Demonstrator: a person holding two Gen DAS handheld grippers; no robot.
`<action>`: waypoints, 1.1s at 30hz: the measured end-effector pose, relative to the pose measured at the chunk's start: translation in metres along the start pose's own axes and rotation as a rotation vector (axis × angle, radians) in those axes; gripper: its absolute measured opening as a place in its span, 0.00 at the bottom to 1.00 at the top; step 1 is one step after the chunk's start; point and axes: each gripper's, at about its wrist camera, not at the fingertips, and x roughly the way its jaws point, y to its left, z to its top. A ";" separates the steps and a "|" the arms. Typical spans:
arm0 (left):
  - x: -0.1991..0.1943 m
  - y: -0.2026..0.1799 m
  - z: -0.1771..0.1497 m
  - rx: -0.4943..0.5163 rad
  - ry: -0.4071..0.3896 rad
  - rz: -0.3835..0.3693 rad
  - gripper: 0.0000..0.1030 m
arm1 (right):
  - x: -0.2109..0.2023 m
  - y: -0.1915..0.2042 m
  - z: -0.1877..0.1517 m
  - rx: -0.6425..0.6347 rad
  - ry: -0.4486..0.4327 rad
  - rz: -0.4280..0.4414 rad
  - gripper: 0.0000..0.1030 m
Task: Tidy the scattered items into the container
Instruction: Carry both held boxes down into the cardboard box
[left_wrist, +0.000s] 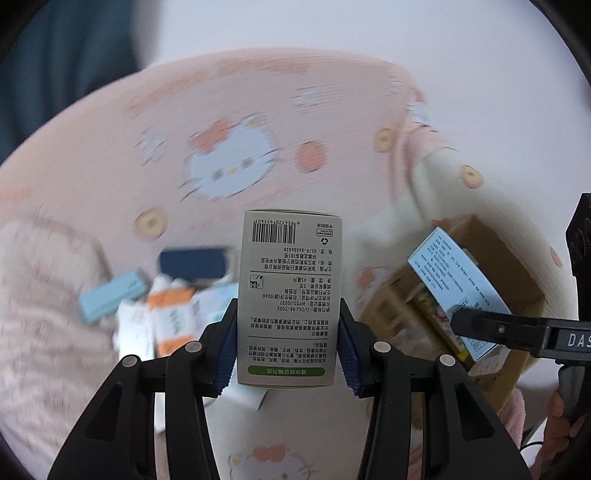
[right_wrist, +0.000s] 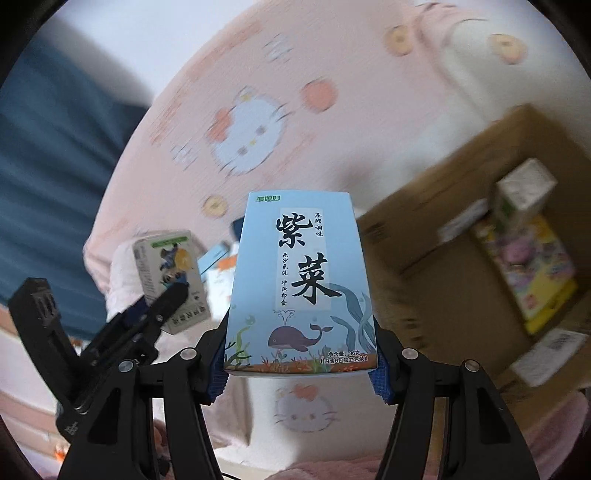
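My left gripper (left_wrist: 288, 343) is shut on a grey-white box with a barcode (left_wrist: 290, 291), held upright above the pink cartoon-cat bedspread (left_wrist: 229, 129). My right gripper (right_wrist: 299, 362) is shut on a light blue seaweed box with a whale picture (right_wrist: 299, 280). The same blue box shows in the left wrist view (left_wrist: 458, 284), held over the open cardboard box (left_wrist: 491, 251). The cardboard box (right_wrist: 461, 280) lies to the right in the right wrist view and holds several packs. The left gripper with its grey box (right_wrist: 168, 273) shows at the left in the right wrist view.
Several loose boxes lie on the bed behind the left gripper: a dark blue one (left_wrist: 192, 264), a light blue one (left_wrist: 110, 301) and orange-and-white ones (left_wrist: 171, 314). A colourful yellow pack (right_wrist: 528, 266) and a white-green box (right_wrist: 524, 188) lie inside the cardboard box. A dark blue curtain (right_wrist: 48, 155) hangs at the left.
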 end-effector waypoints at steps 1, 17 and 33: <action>0.005 -0.013 0.007 0.036 -0.005 -0.017 0.50 | -0.006 -0.008 0.001 0.019 -0.012 -0.014 0.58; 0.065 -0.165 0.028 0.367 0.026 -0.232 0.50 | -0.061 -0.101 0.012 0.227 -0.132 -0.209 0.58; 0.112 -0.206 0.025 0.578 0.085 -0.288 0.50 | -0.033 -0.151 0.011 0.369 -0.091 -0.343 0.58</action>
